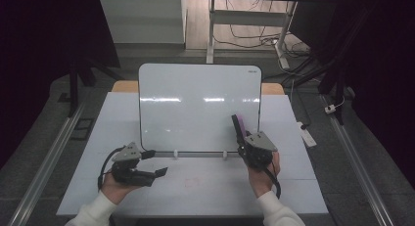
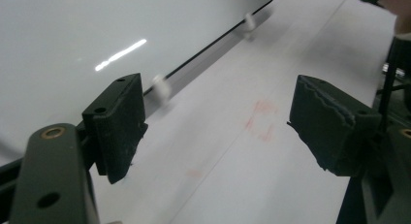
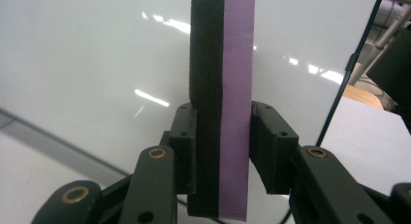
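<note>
From above our side, we look forward and down over the whole surface (image 1: 195, 187). Each gripper camera sits close behind its own jaws, low over the surface. All three views share the upright whiteboard (image 1: 198, 108) (image 2: 72, 35) (image 3: 87, 54).

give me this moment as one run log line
right gripper: shut on purple-and-black foam eraser, at white glossy whiteboard | left gripper: open, over white table
</note>
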